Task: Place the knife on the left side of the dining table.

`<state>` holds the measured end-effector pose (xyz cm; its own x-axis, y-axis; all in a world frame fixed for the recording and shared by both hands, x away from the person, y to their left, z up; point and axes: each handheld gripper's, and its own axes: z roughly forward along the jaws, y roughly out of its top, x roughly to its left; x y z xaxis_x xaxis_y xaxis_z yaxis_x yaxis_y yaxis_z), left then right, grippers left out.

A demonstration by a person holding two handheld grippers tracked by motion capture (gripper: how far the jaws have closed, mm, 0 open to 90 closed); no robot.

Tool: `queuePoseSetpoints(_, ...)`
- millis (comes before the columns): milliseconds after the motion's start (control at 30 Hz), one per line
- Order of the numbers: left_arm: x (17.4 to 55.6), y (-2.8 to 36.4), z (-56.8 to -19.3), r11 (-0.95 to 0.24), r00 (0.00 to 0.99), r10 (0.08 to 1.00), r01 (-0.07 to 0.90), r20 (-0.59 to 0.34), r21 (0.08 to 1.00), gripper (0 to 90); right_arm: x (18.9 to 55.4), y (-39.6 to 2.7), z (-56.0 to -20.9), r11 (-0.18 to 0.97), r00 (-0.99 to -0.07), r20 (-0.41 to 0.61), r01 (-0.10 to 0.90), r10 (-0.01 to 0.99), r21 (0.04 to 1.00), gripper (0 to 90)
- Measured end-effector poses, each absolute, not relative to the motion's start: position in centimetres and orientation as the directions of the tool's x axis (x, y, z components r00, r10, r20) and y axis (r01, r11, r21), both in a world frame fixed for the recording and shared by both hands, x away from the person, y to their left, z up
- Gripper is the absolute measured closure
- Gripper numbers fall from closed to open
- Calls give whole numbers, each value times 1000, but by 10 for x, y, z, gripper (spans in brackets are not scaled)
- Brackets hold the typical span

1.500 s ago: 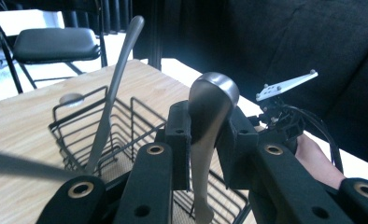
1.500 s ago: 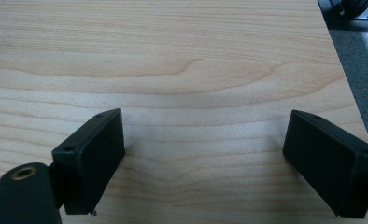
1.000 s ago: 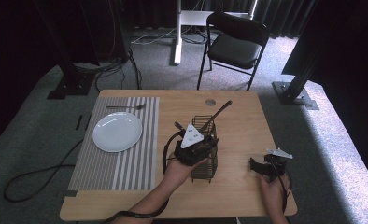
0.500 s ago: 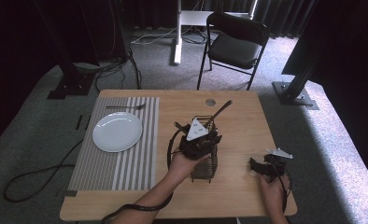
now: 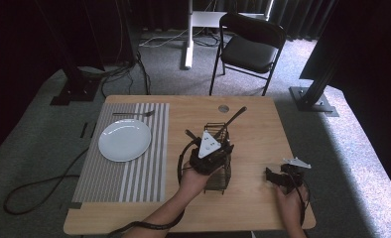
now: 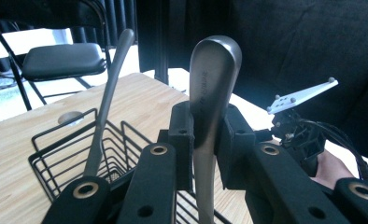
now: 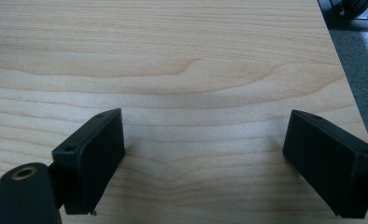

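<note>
A metal utensil handle (image 6: 211, 98) stands upright, clamped between the pads of the left gripper (image 6: 205, 140), above the black wire basket (image 6: 56, 161) near the table's (image 5: 253, 124) middle. A second handle (image 6: 108, 88) leans in the basket. The right gripper (image 7: 203, 154) rests apart on bare wood, jaws spread wide, holding nothing.

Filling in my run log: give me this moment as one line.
left gripper: shut on utensil handle over wire basket | right gripper: open, above bare table | plate: on placemat
</note>
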<state>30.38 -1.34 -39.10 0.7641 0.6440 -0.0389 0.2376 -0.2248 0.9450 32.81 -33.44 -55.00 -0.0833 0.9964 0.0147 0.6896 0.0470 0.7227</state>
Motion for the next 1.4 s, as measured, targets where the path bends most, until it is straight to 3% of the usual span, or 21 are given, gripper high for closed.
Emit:
queuePoseSetpoints(400, 300, -22, -390, -226, 762, 648, 205, -11, 952, 786, 328, -334, -550, 47, -83, 15, 689, 996, 723, 121)
queuePoseSetpoints(633, 297, -16, -368, -203, 756, 654, 138, 29, 970, 797, 328, -334, -550, 46, -83, 15, 690, 996, 722, 121)
queuePoseSetpoints(1400, 296, 17, -342, -182, 808, 589, 145, -11, 972, 832, 328, -334, -550, 48, -84, 14, 690, 996, 722, 121)
